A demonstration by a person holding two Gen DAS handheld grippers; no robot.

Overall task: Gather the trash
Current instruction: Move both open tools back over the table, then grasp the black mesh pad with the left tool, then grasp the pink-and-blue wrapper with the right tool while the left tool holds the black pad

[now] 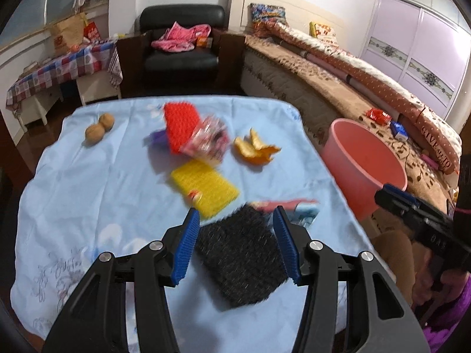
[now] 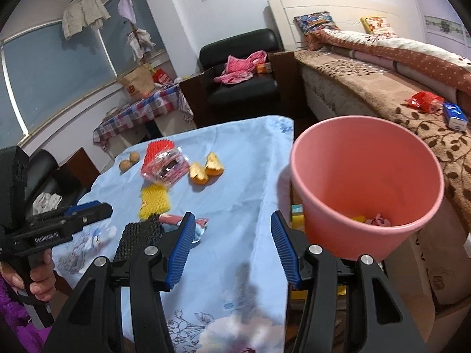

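Note:
On the blue-clothed table lie a black foam net, a yellow foam net, a red foam net, a pink snack wrapper, orange peel and a colourful wrapper. My left gripper hovers open above the black net, not touching it. My right gripper is open and empty over the table's right edge, beside the pink bucket. A few scraps lie in the bucket's bottom.
Two walnuts rest at the table's far left. The bucket stands between table and bed. A black armchair with pink clothes and a checked side table stand beyond. A hand holds the left gripper.

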